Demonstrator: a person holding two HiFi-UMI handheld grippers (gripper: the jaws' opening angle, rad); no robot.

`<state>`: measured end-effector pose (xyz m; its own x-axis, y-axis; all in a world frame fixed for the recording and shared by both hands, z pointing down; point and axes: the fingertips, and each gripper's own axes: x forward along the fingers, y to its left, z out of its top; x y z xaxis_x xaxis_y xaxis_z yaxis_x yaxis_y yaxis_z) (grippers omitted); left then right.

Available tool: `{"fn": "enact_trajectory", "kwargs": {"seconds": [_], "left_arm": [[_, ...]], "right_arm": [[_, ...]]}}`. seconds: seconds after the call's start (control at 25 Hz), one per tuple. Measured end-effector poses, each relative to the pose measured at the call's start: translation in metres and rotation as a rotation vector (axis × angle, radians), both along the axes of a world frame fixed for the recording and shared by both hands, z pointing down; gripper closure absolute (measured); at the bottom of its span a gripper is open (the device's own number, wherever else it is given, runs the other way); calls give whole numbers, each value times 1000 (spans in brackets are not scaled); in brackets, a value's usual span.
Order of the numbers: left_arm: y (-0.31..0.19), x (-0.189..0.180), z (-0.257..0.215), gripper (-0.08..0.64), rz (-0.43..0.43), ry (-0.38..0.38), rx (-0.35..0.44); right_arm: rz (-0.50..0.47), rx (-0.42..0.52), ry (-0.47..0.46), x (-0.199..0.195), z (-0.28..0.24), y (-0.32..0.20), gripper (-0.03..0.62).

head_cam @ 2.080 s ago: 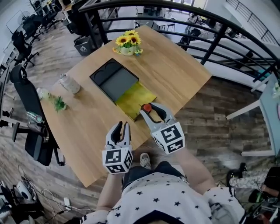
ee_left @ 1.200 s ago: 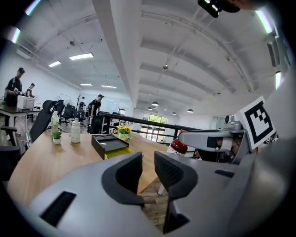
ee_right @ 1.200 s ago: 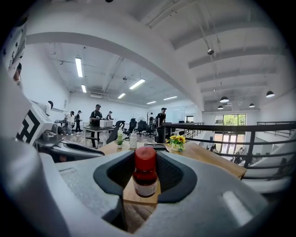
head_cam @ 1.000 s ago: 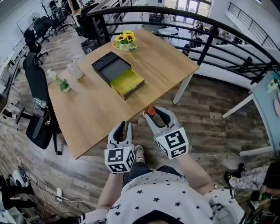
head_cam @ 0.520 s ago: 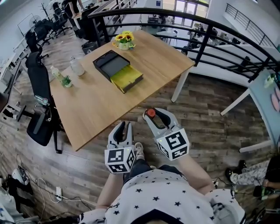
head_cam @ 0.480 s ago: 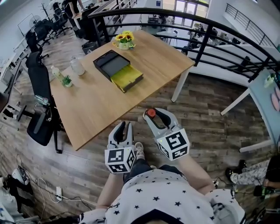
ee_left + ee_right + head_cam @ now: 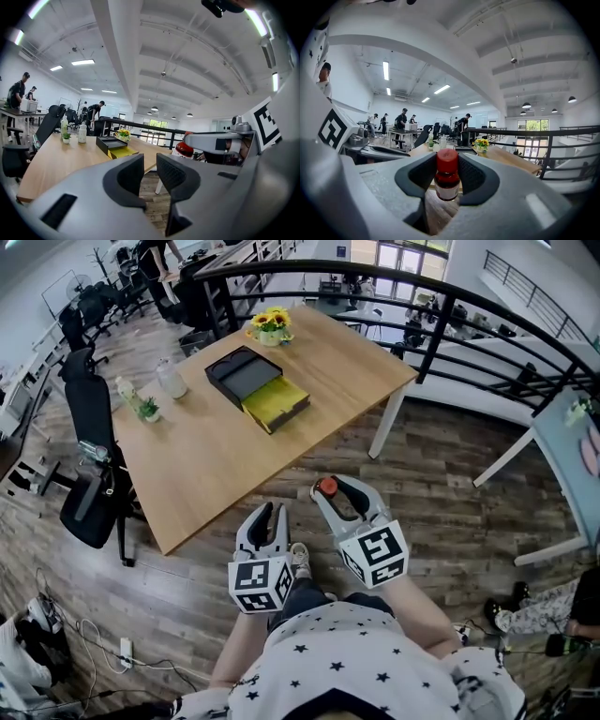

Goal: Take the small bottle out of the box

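A small brown bottle [image 7: 447, 180] with a red cap [image 7: 326, 487] sits upright between the jaws of my right gripper [image 7: 337, 493], which is shut on it. It hangs over the wooden floor, well clear of the table [image 7: 206, 465]. The black box [image 7: 239, 376] with its yellow drawer [image 7: 277, 401] pulled out rests far off on that table. My left gripper [image 7: 267, 515] is beside the right one, its jaws a narrow gap apart with nothing between them. From the left gripper view, the bottle [image 7: 183, 149] shows to the right.
A sunflower pot [image 7: 269, 326], a glass jar [image 7: 171, 381] and a small plant [image 7: 148, 410] stand on the table. An office chair [image 7: 89, 451] is at its left side. A black railing [image 7: 441, 306] runs behind. People stand at desks in the distance.
The table has drawn farther away in the head view as the person stepped back. Both grippers keep their pose, and the bottle stays in the right one.
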<state>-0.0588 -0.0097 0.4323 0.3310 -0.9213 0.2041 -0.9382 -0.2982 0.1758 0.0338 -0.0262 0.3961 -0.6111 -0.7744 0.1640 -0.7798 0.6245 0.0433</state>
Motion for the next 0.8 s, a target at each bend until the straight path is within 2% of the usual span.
{"fn": "enact_trajectory", "kwargs": {"seconds": [0.8], "left_arm": [[6, 10, 0, 485, -13, 13, -2]], "right_arm": [[17, 24, 21, 13, 0, 6, 451]]}}
